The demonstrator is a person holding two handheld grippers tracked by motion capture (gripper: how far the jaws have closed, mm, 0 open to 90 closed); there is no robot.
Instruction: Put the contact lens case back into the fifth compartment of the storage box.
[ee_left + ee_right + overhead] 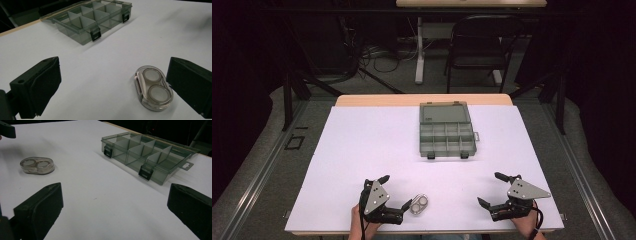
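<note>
A small clear oval case (419,204) with two round wells lies on the white table near the front edge. My left gripper (396,191) stands open just left of it. In the left gripper view the case (153,88) rests right beside the inner face of the right-hand jaw, with nothing gripped by the left gripper (113,77). My right gripper (490,189) is open at the front right and holds nothing. From the right gripper (115,202) the case (37,165) lies far off to the left. A grey compartment box (446,131) sits mid-table, lid open.
The white sheet (362,150) covers most of the table. The box (87,20) (147,155) has empty compartments and two black latches facing me. Beyond the table stand a folding chair (477,45) and a desk leg (419,50) with cables on the floor.
</note>
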